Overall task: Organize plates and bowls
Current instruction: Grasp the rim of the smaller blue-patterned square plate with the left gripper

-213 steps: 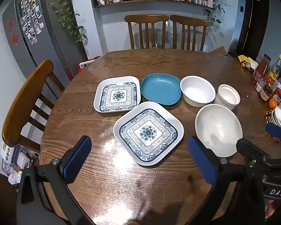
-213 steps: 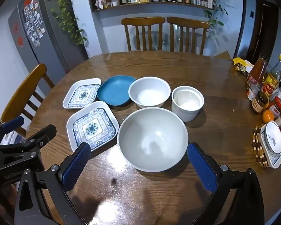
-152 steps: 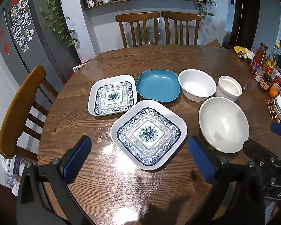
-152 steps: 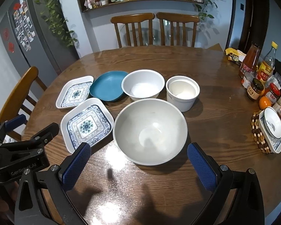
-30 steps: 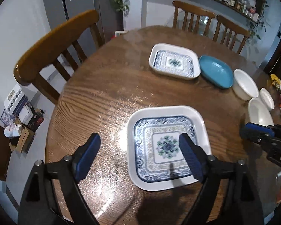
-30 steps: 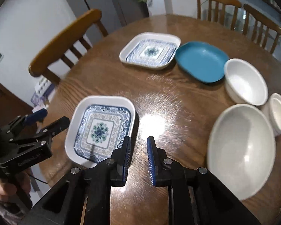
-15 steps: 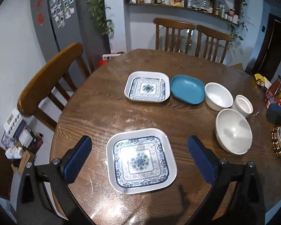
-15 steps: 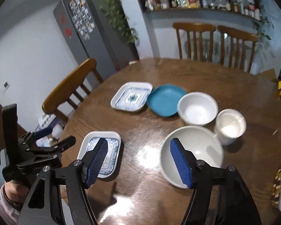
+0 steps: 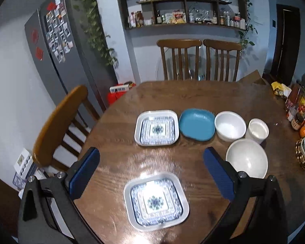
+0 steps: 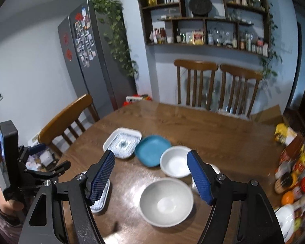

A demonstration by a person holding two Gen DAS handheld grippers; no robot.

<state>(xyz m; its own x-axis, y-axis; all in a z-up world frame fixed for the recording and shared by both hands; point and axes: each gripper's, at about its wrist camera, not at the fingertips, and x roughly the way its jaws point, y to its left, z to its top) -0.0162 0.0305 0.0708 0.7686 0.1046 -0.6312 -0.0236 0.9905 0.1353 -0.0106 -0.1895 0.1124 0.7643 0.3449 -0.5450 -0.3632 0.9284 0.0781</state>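
A square patterned plate point(image 9: 156, 201) lies flat at the near edge of the round wooden counter point(image 9: 193, 95), alone and apart from the other dishes. A second patterned plate point(image 9: 157, 127) sits further back, at the left end of a row. Just beside it to the right lies a blue plate point(image 9: 196, 124), edges close or touching; which cannot be told. Next in the row is a white bowl point(image 9: 230, 126), then a small white cup point(image 9: 256, 130). A larger white bowl point(image 9: 246, 158) stands in front of the bowl and the cup, nearer the right edge.

The left claw point(image 9: 150, 174) is released, its blue pads fully spread, with nothing between them; it hangs above the near plate without contact. The right claw point(image 10: 151, 178) is opening, pads well apart and empty, raised over the row of dishes. In the right wrist view the left claw appears at the left edge, held by a hand point(image 10: 4, 207) in a pinkish sleeve; the near plate is mostly hidden behind the right claw's left finger.

Surroundings: a wooden chair point(image 9: 59, 122) at the counter's left, two chairs point(image 9: 199, 59) at the far side, bottles and jars point(image 9: 301, 109) at the right edge, a grey refrigerator point(image 9: 59, 61) with magnets, wall shelves point(image 9: 183, 4).
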